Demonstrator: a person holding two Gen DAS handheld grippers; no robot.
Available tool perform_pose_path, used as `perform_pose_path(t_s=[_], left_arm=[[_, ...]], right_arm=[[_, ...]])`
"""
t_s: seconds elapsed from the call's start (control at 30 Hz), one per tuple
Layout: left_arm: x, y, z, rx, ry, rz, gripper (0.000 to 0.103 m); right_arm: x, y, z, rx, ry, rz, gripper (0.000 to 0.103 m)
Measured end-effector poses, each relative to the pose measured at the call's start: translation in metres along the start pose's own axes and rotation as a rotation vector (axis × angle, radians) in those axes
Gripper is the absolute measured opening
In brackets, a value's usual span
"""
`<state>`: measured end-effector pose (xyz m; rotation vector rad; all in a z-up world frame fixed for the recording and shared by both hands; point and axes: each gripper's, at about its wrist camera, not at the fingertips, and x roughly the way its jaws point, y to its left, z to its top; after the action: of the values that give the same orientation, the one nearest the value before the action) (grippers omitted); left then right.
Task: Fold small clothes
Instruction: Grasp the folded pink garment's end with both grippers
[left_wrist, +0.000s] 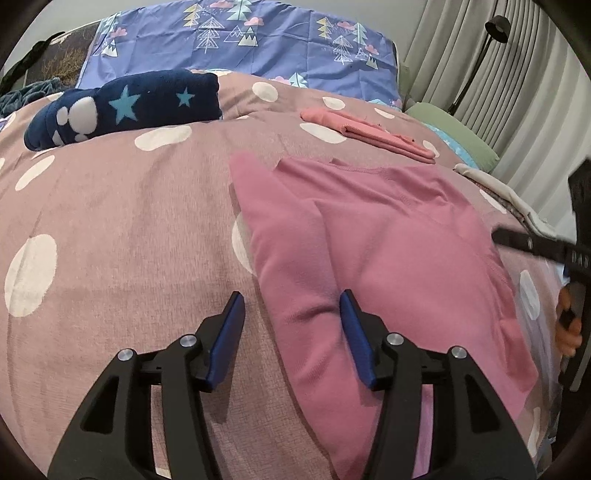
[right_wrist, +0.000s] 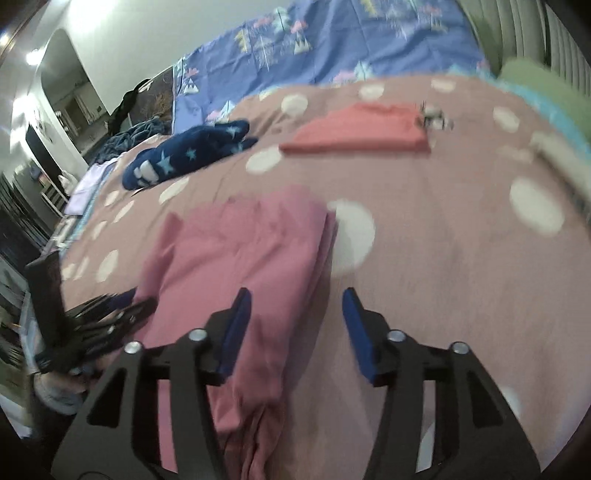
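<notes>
The right wrist view is smeared by motion blur: a small pale object (right_wrist: 436, 119) at the corner of the folded coral garment (right_wrist: 365, 127) cannot be identified, perhaps a trim or tag. The pink garment (right_wrist: 236, 266) runs under the gripper arms and off the bottom edge. In the left wrist view, the right gripper (left_wrist: 546, 247) is cut off by the frame's right edge.

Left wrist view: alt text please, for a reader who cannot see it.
The open left gripper hovers over a pink garment on a spotted bedspread. Beyond lie a folded salmon garment and a navy star blanket.
</notes>
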<state>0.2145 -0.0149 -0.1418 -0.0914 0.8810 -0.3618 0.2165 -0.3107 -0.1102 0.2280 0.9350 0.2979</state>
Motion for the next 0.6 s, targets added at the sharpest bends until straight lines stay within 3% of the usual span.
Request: perform_pose_path(t_s=[0.2, 0.4, 0.6], left_arm=[[-0.011, -0.003, -0.008, -0.015, 0.004, -0.018, 0.058], [-0.001, -0.002, 0.000, 0.000, 0.046, -0.086, 0.060], [0.015, 0.007, 0.014, -0.022, 0.056, -0.170, 0.061]], right_arm=[[0.015, -0.004, -0.021, 0.081, 0.102, 0.153, 0.060], [0.032, -0.002, -0.008, 0.072, 0.106, 0.191, 0.064], [0.055, -0.007, 0.009, 0.089, 0.055, 0.223, 0.056]])
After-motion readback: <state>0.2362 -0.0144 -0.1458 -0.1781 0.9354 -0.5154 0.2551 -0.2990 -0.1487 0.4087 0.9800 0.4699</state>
